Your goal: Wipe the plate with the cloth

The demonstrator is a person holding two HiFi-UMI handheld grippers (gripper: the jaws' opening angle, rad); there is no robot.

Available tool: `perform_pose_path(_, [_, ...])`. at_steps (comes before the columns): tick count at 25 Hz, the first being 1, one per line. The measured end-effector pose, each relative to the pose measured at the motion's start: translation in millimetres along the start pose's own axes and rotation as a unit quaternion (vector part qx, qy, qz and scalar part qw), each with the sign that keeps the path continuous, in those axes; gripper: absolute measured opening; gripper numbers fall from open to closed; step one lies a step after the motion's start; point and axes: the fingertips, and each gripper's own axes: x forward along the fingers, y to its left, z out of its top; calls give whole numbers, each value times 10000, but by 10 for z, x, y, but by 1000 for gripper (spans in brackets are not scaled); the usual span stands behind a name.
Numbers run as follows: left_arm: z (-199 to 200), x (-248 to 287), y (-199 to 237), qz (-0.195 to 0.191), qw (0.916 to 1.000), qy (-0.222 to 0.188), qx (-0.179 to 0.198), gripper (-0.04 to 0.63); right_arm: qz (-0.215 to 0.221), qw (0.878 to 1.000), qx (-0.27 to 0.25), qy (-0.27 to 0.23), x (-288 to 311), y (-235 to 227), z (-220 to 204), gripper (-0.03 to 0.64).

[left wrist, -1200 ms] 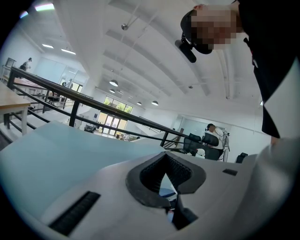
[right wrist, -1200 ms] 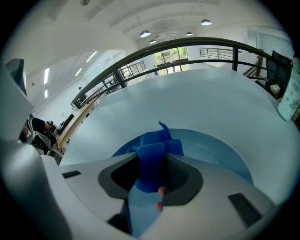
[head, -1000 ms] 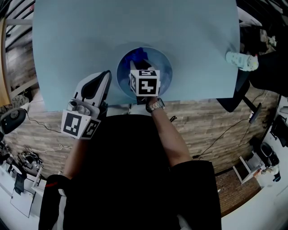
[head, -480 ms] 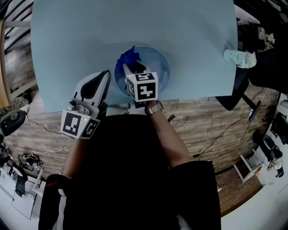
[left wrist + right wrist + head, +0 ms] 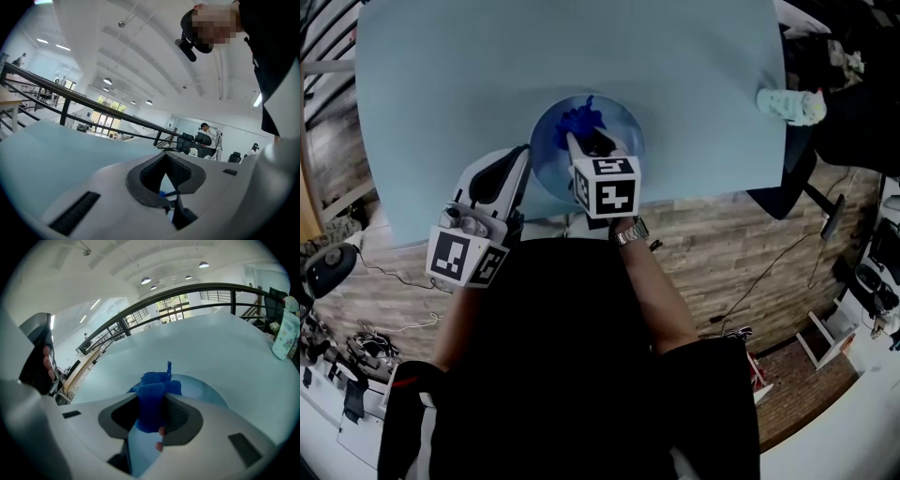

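on the plate, a blue cloth in the right hand-held gripper

near the front edge of the pale blue counter sits the round light-blue plate, roughly in the middle of the counter's width. the right hand-held gripper reaches over the plate from the near side, and its jaws are clamped on the blue cloth. the right gripper view shows a fold of the cloth squeezed upright between the two pads of the hand-held gripper, with the rest bunched just past the jaw tips. the bunch lies over the plate's far left part, and bare plate shows to its right.

the left hand-held gripper is at the counter's near edge, just beside the plate's left rim; whether it touches the rim cannot be told. in the left gripper view its jaws are drawn together with nothing between them, leaving only a small gap, and the counter spreads to their left.

a pale packet stands at the counter's right edge, well apart from the plate. a wristwatch shows on the person's right wrist.
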Motion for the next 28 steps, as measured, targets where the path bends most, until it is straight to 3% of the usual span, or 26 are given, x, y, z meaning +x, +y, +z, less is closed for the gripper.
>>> perform_pose_path(14, [-25, 102, -124, -266, 9996, 111, 58, 0, -939, 9941, 543, -43, -298, -742, -170, 115])
perform_pose_path(28, [-59, 78, -76, -56, 9999, 111, 29, 0, -880, 9942, 548, 273, -80, -862, -330, 115])
